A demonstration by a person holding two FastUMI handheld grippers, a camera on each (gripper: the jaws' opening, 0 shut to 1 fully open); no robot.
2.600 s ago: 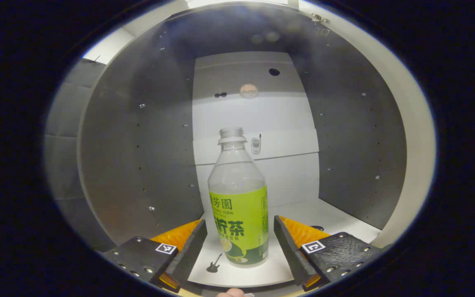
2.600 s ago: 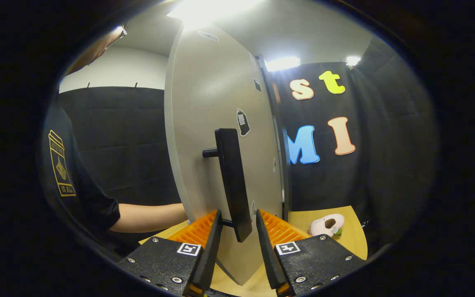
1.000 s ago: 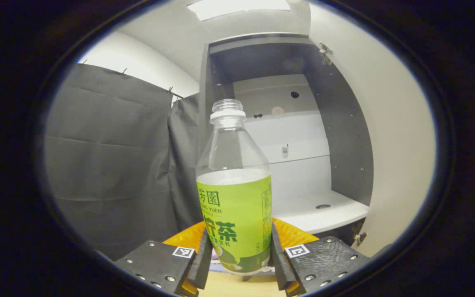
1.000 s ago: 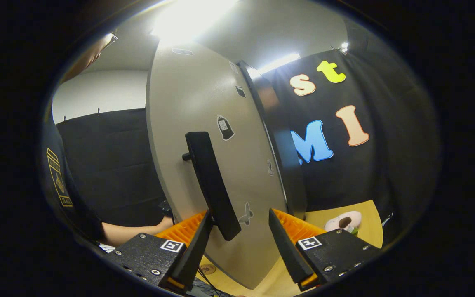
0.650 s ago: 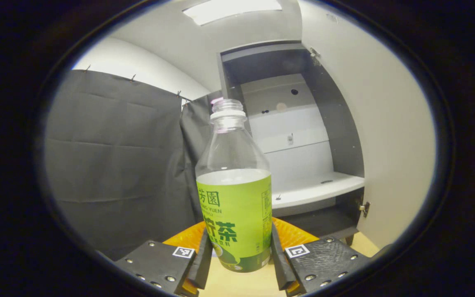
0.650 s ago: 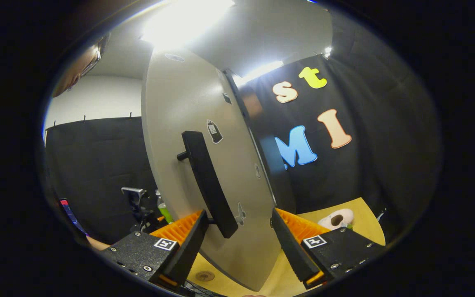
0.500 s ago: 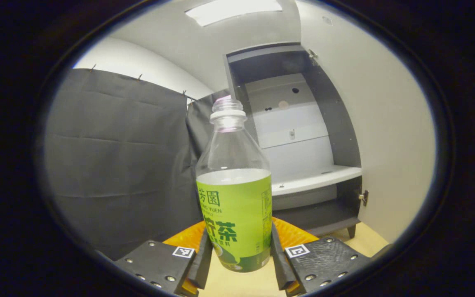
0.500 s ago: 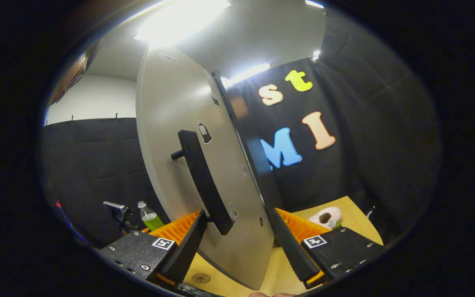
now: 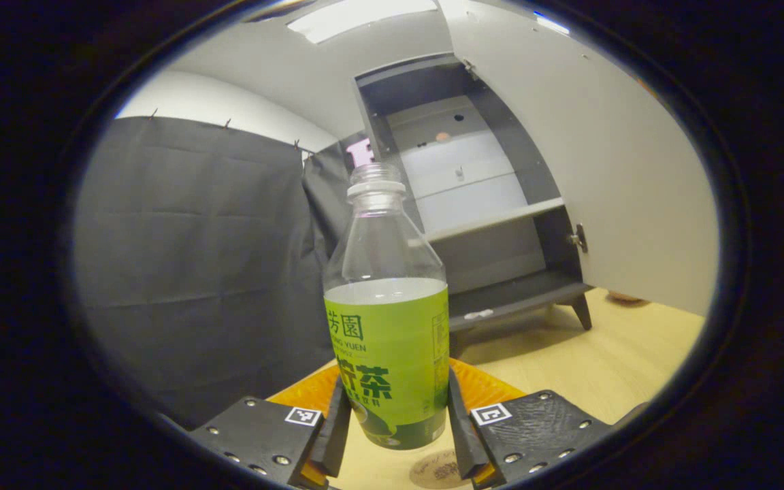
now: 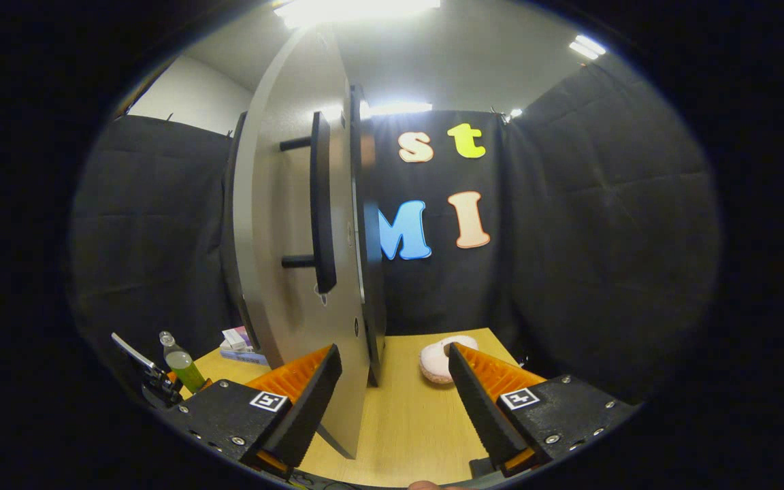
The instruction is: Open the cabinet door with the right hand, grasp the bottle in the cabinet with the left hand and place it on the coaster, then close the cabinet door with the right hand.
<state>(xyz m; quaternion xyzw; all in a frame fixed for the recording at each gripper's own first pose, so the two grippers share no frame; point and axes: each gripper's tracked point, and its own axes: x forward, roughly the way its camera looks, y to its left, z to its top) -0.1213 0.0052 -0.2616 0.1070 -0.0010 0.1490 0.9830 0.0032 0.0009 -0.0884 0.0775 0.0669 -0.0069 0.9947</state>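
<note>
While the right gripper [image 10: 392, 388] gapes empty, both left gripper [image 9: 392, 435] fingers clamp the upright bottle [image 9: 386, 320].

Light wooden table [image 9: 610, 367] carries everything; the cabinet [image 9: 501, 272] stands on it on short dark legs, door swung open, a small white scrap on the cabinet's bottom ledge. On the tabletop in front of the cabinet, near the camera in the left gripper view, a round brown coaster [image 9: 436, 468] lies flat, partly hidden. In the right gripper view, a pale round soft thing [image 10: 436, 361] rests on the table just right of the cabinet, and a small flat box or packet [image 10: 239, 347] lies on the table left of the open door; its detail is too small to tell.
</note>
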